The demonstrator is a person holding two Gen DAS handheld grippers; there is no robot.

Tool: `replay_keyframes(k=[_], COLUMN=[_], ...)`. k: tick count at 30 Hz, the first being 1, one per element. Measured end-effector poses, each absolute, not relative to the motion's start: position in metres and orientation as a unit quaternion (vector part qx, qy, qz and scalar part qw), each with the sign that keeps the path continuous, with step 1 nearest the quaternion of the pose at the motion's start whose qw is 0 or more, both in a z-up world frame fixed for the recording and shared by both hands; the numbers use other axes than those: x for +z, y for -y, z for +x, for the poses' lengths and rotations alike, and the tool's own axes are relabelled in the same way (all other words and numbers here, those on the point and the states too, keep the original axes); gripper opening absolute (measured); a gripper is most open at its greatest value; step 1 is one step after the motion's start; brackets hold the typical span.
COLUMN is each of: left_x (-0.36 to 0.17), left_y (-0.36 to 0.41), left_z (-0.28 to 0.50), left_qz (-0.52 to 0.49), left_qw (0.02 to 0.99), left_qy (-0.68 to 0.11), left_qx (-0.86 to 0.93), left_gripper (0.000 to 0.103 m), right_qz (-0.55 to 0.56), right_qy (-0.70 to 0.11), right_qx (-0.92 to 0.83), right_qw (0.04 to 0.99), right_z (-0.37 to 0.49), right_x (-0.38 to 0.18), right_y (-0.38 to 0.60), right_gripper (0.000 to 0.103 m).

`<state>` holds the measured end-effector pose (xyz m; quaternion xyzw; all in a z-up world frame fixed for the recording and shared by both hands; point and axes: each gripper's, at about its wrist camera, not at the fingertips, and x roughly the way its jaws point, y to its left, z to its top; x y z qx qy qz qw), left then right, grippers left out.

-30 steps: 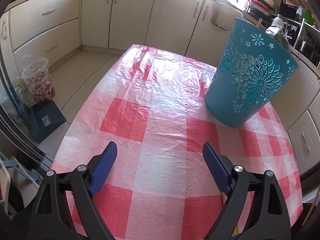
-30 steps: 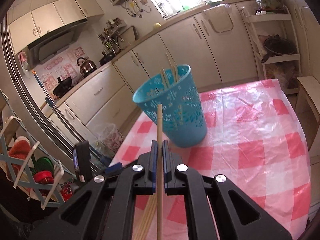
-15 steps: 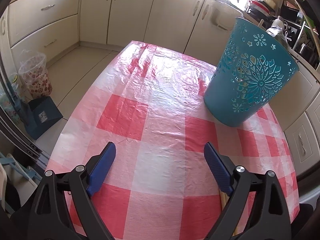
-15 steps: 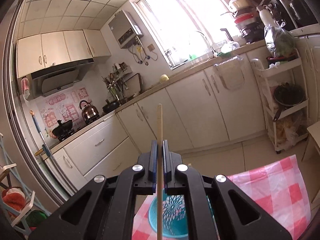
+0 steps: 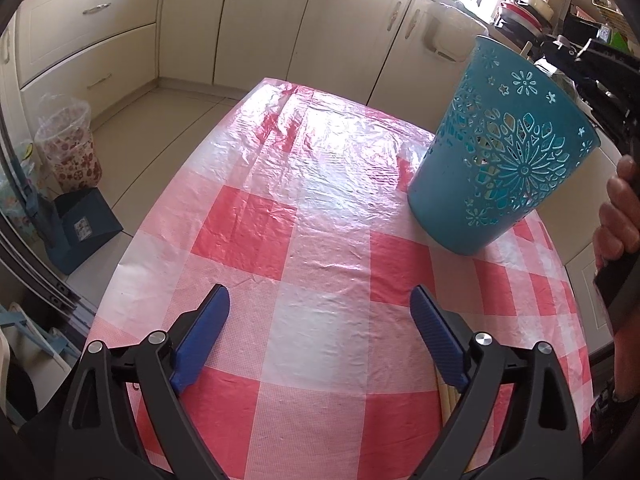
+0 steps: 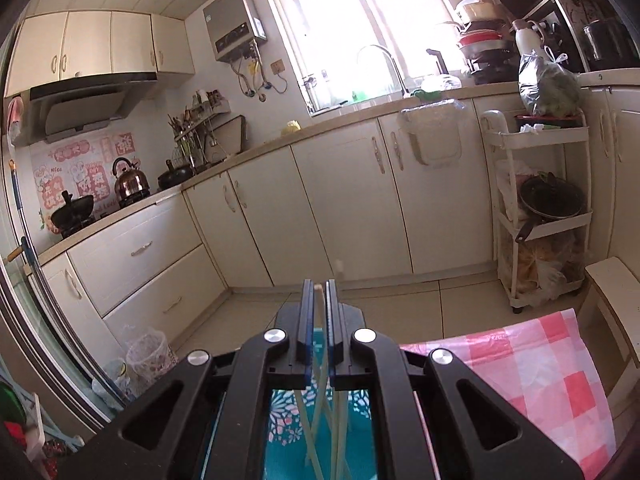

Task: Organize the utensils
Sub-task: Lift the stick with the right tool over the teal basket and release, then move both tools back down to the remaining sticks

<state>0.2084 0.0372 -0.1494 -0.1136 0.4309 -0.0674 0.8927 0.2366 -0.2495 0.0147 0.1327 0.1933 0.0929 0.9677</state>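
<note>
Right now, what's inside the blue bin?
Pale chopsticks stand inside the blue bin, seen past the right gripper. Its bottom is hidden.

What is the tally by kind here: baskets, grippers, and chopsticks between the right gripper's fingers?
Teal basket: 1
Grippers: 2, left gripper and right gripper
Chopstick between the right fingers: 1
Total: 4; more chopsticks stand in the basket, number unclear.
</note>
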Motion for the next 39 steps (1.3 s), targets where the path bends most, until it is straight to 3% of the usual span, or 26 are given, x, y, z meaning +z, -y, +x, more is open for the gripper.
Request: replay_keyframes(k=[6,8,10,16,21,39], left_x=[-0.149,-0.147,-0.144,-0.134,-0.131,-0.139], left_y=[-0.041,-0.046,-0.053,-0.053,-0.044,-0.054], left_z=[0.208,0.206,0.202,0.162,0.13,0.097], left_qz=[-0.123,-0.138,-0.15,-0.141,-0.104,-0.095], left_qw=[0.893,0.894,0.894,0.901,0.907,0.902], left_qy=[-0.428,-0.424,-0.42,-0.41,-0.406,-0.42], left_qx=[-0.06,-0.053,-0.042,-0.03,-0.035,-0.027], left_gripper=[0.089,0.089,0.089,0.092,0.094,0.095], right_qz=[0.113,0.114,0.113,0.119,0.116,0.036], right_qy=[-0.208,-0.228,-0.254,-0.34,-0.417,-0.462], right_qx=[0.107,0.107,0.103,0.081,0.078,0.108], right_qw=[0.966,0.961,0.955,0.929,0.898,0.879], right_z=[0.174,0.145,0.116,0.048,0.048,0.088], right_x=[0.022,0.015,0.0,-0.065,-0.101,-0.119], right_y=[0.251,0.254,0.255,0.256,0.247,0.176], right_gripper=[0.01,0.025,0.029,0.029,0.029,0.027])
